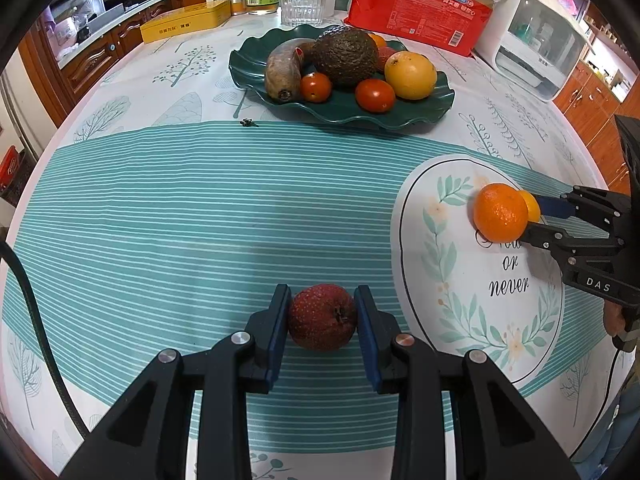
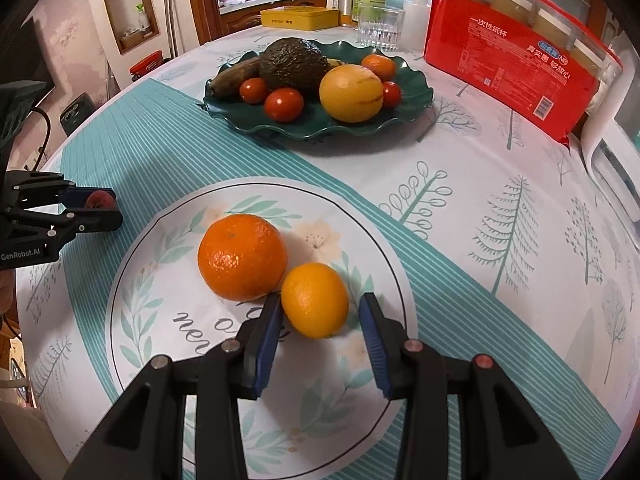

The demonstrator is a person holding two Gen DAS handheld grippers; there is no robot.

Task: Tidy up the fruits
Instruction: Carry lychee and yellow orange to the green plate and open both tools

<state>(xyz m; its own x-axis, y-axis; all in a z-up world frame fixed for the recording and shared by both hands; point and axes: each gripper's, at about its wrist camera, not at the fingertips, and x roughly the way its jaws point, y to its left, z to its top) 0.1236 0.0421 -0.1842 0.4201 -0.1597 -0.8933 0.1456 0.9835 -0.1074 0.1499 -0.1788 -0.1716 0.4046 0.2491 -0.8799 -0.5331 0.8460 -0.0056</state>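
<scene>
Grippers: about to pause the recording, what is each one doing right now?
Left gripper: shut on the small dark-red speckled fruit.
Right gripper: open around the small yellow-orange citrus.

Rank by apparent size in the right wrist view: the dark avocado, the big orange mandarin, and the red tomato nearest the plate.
1. Big orange mandarin, though nearness inflates it.
2. Dark avocado.
3. Red tomato.

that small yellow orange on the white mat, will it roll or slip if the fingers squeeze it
The yellow orange looks round and sits loose on the flat mat, so it probably rolls if nudged. Its skin looks smooth and glossy, so it may slip. The bigger orange seems to touch it and might block rolling that way.
</scene>
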